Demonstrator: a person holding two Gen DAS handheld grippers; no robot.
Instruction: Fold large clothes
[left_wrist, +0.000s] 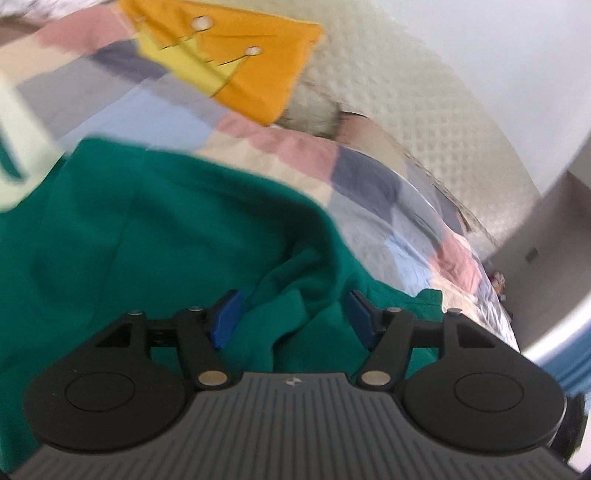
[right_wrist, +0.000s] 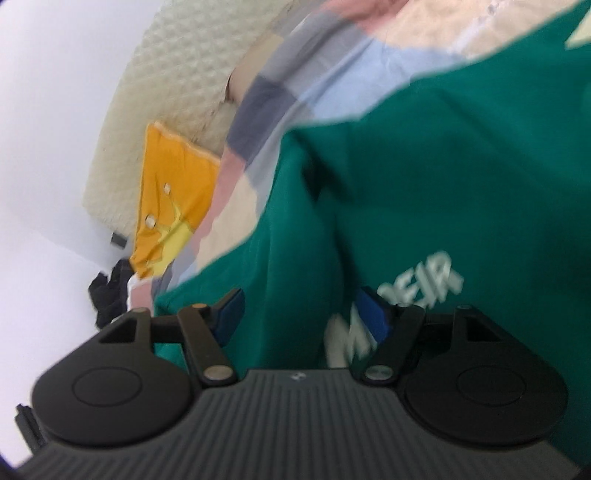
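A large green garment (left_wrist: 147, 229) lies rumpled on a patchwork quilt (left_wrist: 369, 173). My left gripper (left_wrist: 293, 317) is open just above a bunched fold of the green cloth, its blue pads (left_wrist: 225, 317) apart on either side of the fold. In the right wrist view the same green garment (right_wrist: 406, 184) shows white lettering (right_wrist: 436, 280). My right gripper (right_wrist: 303, 317) is open, with green cloth between and below its blue pads (right_wrist: 231, 315). Both views are blurred.
An orange and yellow cloth (left_wrist: 236, 55) lies at the quilt's far side, also in the right wrist view (right_wrist: 173, 199). A cream textured headboard (left_wrist: 424, 103) and white wall stand behind. Dark items (right_wrist: 110, 291) lie on the floor beside the bed.
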